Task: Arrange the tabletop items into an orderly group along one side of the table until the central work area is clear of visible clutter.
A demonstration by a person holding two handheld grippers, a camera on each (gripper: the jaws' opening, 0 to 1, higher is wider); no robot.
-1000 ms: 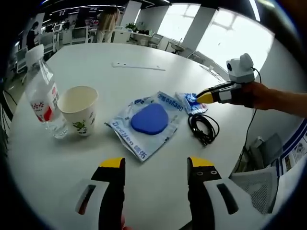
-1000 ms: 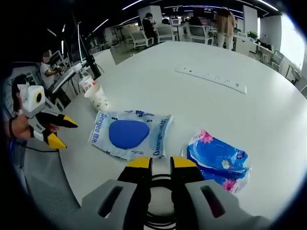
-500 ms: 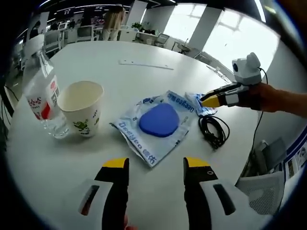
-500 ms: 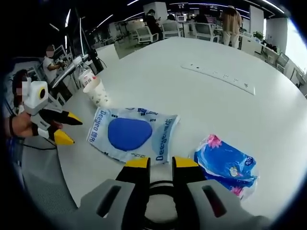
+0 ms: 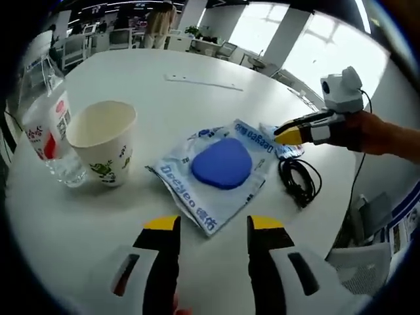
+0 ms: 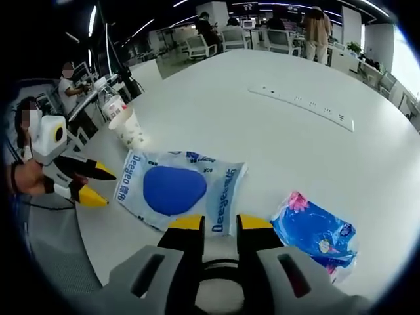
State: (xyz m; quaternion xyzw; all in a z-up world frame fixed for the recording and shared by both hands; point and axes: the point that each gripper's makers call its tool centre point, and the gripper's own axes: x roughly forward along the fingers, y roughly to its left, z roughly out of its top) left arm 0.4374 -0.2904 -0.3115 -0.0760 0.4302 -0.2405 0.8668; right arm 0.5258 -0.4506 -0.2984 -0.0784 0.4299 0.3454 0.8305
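Left gripper [image 5: 203,226] moved closer to clear plastic pouch with blue pad [image 5: 220,169], jaws apart; right gripper [image 6: 220,223] jaws nearly together around black coiled cable [image 5: 298,180], grip uncertain.

The left gripper view looks from the near edge of the round white worktop [image 5: 197,98] across it toward windows, low and close to the surface. The right gripper view looks from another edge of the worktop [image 6: 262,131], facing toward office desks, also low and close. Both views share the pouch [image 5: 220,172] [image 6: 178,190] at the middle, the cup [image 5: 102,151] [image 6: 130,131], and each other's gripper.
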